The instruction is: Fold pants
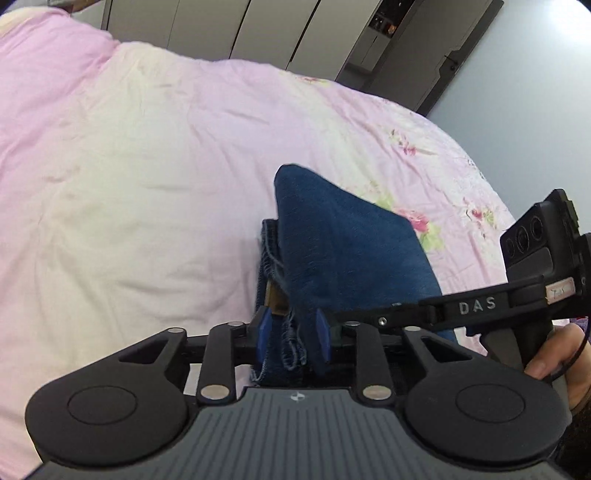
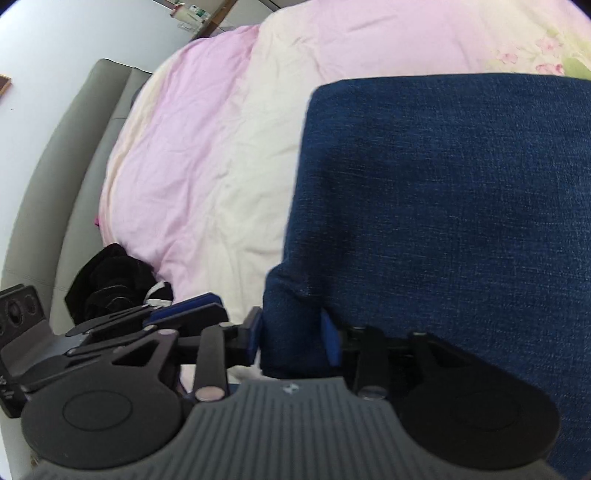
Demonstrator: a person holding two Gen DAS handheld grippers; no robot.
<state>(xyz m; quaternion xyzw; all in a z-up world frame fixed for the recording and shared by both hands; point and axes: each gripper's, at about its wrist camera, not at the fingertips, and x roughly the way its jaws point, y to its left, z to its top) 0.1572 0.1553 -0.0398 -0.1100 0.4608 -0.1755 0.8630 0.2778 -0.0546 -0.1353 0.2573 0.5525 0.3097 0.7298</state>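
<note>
Denim pants (image 1: pixel 343 251), dark blue, held off the pink-and-cream duvet (image 1: pixel 147 166) by both tools. Left gripper (image 1: pixel 293 338): 2 blue pads clamped on the frayed hem edge, fabric rising ahead of the fingers. Right gripper (image 2: pixel 295 341): pads pinched on a folded corner, cloth spreading ahead and to its right. Black garment (image 2: pixel 110 284) lies left of right gripper, beside grey headboard (image 2: pixel 74 166).

A pink and cream quilt (image 1: pixel 155 155) is covering the bed, showing a flower print (image 1: pixel 417 221) toward one edge. A grey headboard (image 2: pixel 85 155) is running along its side, with black clothing (image 2: pixel 110 284) lying bunched beside it. Grey wardrobe doors (image 1: pixel 258 29) are standing behind.
</note>
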